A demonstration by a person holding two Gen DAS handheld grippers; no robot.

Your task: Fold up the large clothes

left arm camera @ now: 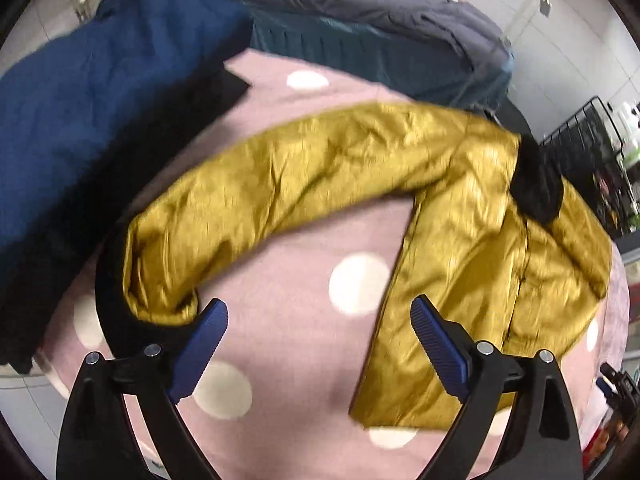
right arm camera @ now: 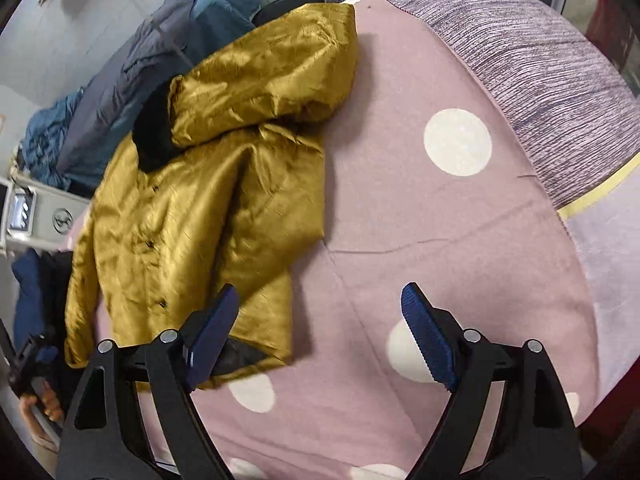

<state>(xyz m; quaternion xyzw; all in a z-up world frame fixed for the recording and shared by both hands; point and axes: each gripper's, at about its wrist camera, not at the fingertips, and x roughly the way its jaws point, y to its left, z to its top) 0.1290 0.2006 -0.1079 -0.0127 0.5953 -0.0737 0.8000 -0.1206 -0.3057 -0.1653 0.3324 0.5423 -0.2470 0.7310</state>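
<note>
Both grippers [left arm camera: 320, 324] [right arm camera: 316, 312] agape | pink dotted bedspread [left arm camera: 280, 292] | mustard jacket [left arm camera: 460, 220] | grey bed [left arm camera: 360, 4]

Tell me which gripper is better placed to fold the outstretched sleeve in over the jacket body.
Left, probably. The left gripper hangs open with one of its fingers beside the sleeve's cuff. The right gripper is open at the yellow jacket hem, away from that sleeve.

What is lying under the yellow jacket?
The yellow jacket lies spread on a pink cover with white dots, which shows all around it. Whatever is directly beneath the jacket is covered; a black collar lies on top.
</note>
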